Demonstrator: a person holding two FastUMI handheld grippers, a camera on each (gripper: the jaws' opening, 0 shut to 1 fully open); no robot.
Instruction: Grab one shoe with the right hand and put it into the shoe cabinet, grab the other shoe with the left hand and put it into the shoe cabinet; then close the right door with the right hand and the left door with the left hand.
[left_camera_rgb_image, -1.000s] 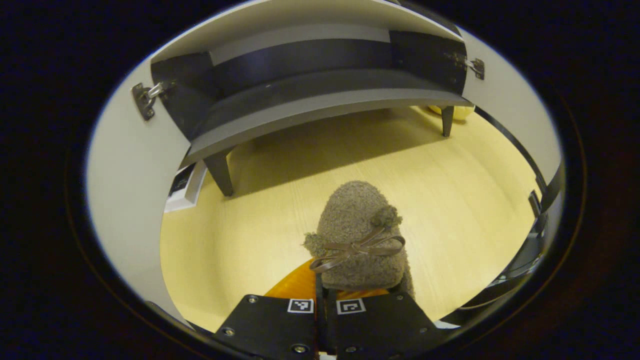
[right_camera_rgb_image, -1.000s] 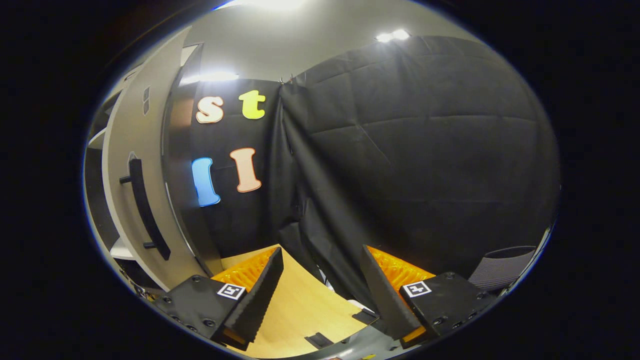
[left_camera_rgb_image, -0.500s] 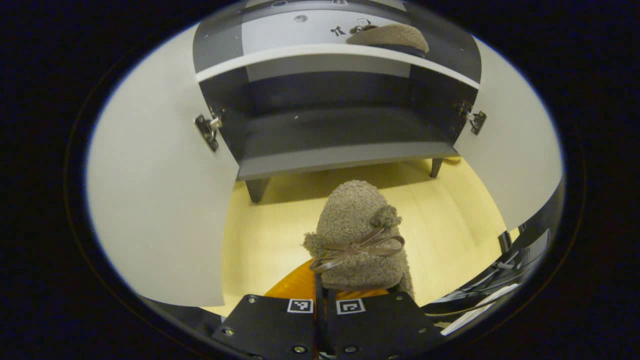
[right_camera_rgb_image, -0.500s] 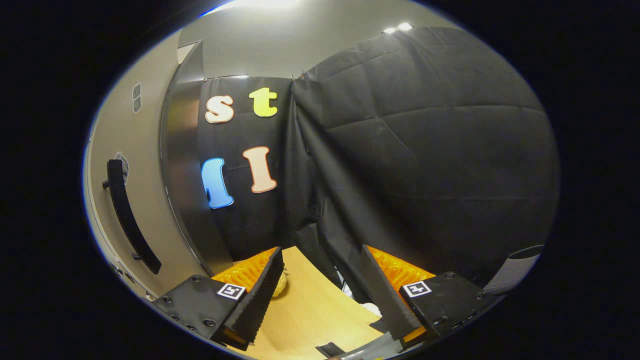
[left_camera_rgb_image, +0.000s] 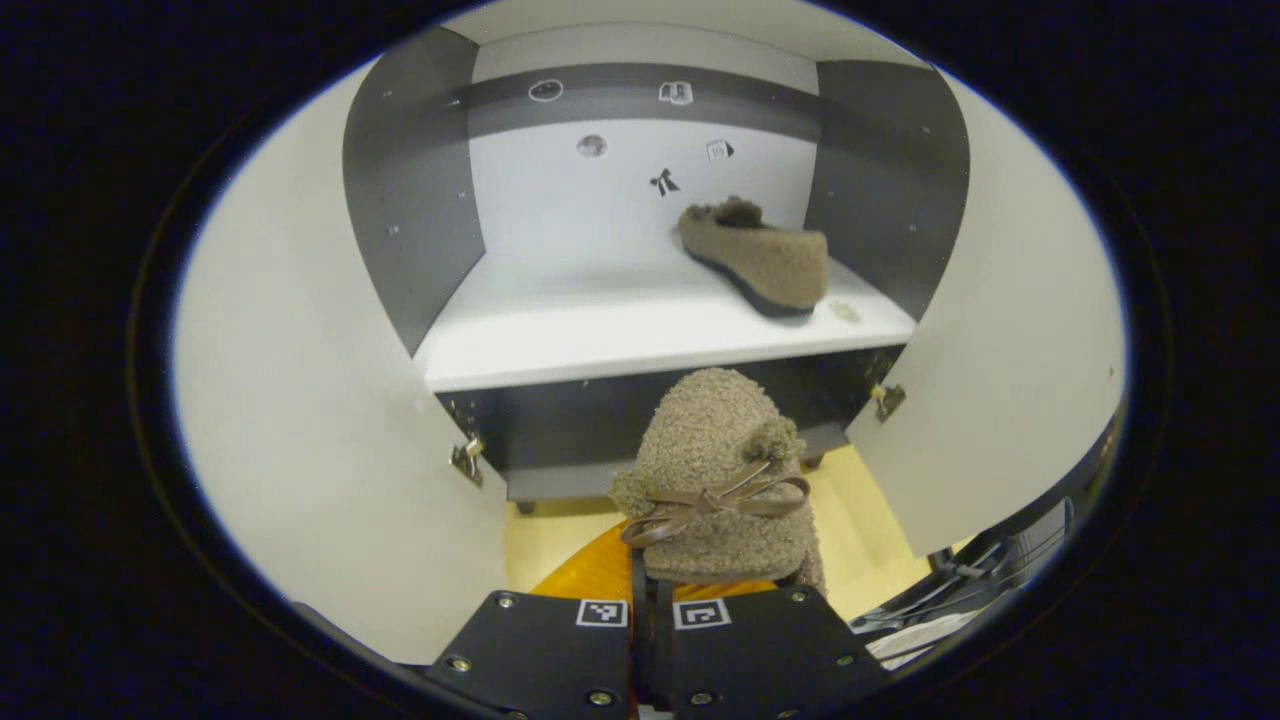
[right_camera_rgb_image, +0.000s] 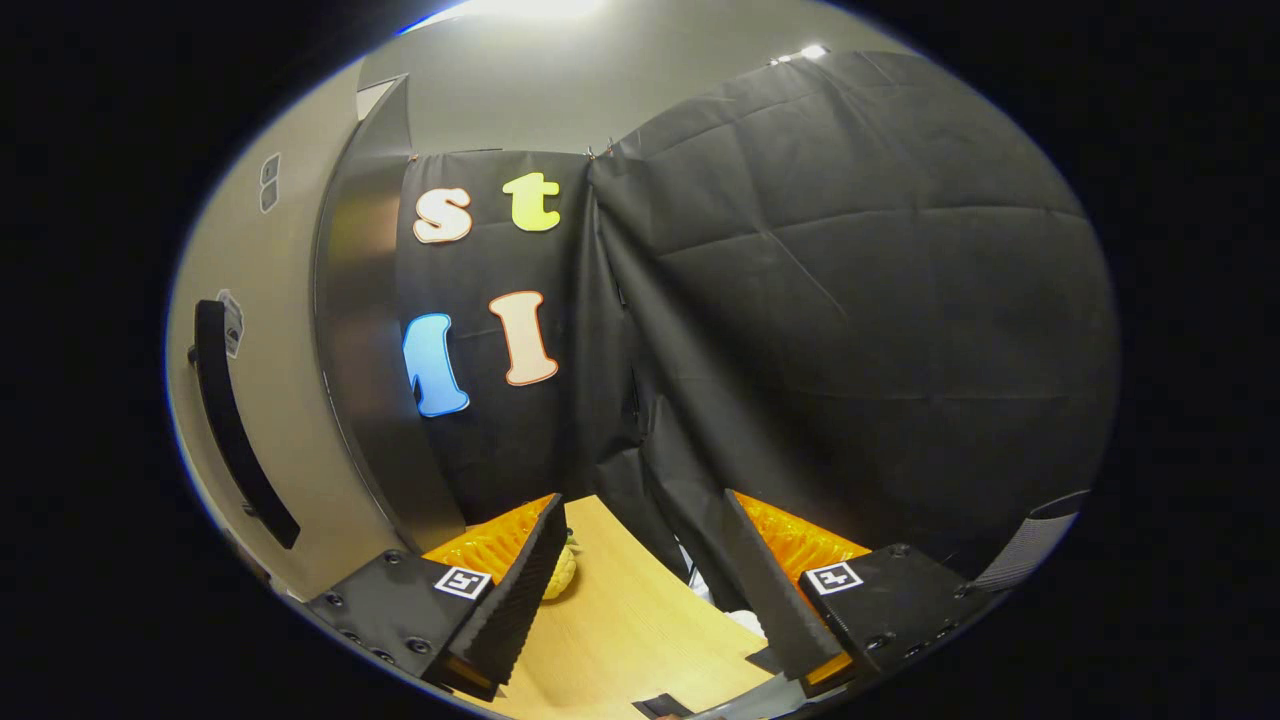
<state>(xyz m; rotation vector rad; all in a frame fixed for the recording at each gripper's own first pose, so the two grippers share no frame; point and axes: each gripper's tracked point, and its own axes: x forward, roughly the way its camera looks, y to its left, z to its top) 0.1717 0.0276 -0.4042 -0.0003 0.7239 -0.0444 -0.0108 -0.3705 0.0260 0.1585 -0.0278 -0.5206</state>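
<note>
left gripper (left_camera_rgb_image: 655, 600) has risen, jaws clamped on shoe (left_camera_rgb_image: 715, 480); right gripper (right_camera_rgb_image: 640, 590) jaws apart

left hand-held gripper (left_camera_rgb_image: 655, 600): flat dark mount plates, silver screws, square black-and-white marker tags, right hand-held gripper (right_camera_rgb_image: 640, 590): same plates, screws and tags, ribbed wedge-shaped fingers (right_camera_rgb_image: 515, 590)

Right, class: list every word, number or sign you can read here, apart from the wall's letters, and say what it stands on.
No words or numbers are readable.
Small stickers on the cabinet's back panel: too small to read.
Square markers on the left claw and on the right claw: coded patterns, no words.
Tag on the cabinet door: blurred.
</note>
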